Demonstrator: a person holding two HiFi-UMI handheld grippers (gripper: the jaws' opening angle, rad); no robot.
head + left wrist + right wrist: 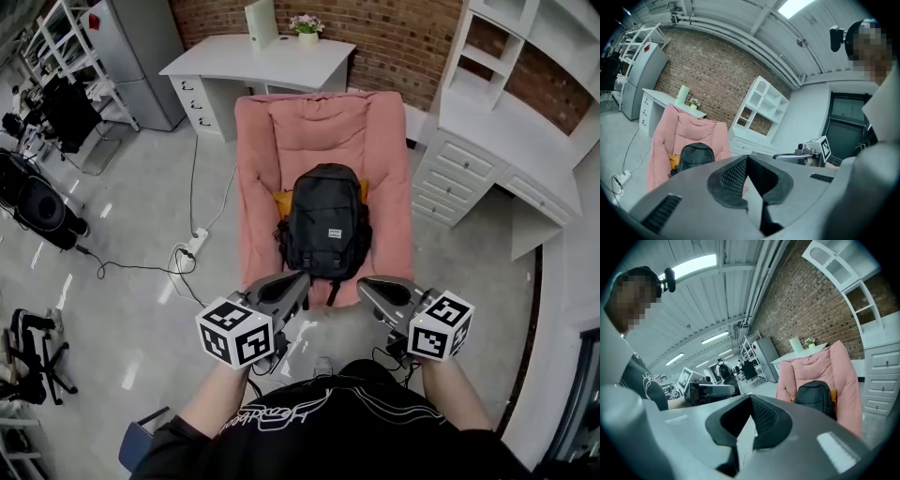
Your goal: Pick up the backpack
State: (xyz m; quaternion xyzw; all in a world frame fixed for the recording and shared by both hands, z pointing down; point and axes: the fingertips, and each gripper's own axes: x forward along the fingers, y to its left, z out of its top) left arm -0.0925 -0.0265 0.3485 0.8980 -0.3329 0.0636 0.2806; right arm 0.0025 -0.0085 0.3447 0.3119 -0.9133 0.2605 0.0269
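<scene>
On the pink padded lounge chair (272, 131) in the middle of the room, the black backpack (323, 220) sits upright. Its back leans on the chair's backrest and its front pocket faces the person. Something yellow (282, 201) shows from behind the left side of the backpack, but I cannot tell what it is. A dark strap (333, 289) hangs down from the bottom of the backpack, over the front edge of the seat.

Both grippers are at the bottom of the head view, in front of the chair, and both point toward the backpack. The left gripper (300, 279) has its jaws pressed together, with nothing between them. Its tips are near the lower left corner of the backpack but do not touch it. The right gripper (366, 284) is also closed and empty, and its tips are near the lower right corner, apart from the bag. The hanging strap lies between the two grippers. Each gripper's own view shows the ribbed pads meeting at the tip, with the backpack on the chair further ahead.

Behind the chair, a white desk (253, 61) stands against a brick wall (403, 37) and carries a small flower pot (307, 28). A white cupboard with drawers (469, 159) stands to the right of the chair. On the grey floor to the left lies a white power strip (195, 243) with cables.
</scene>
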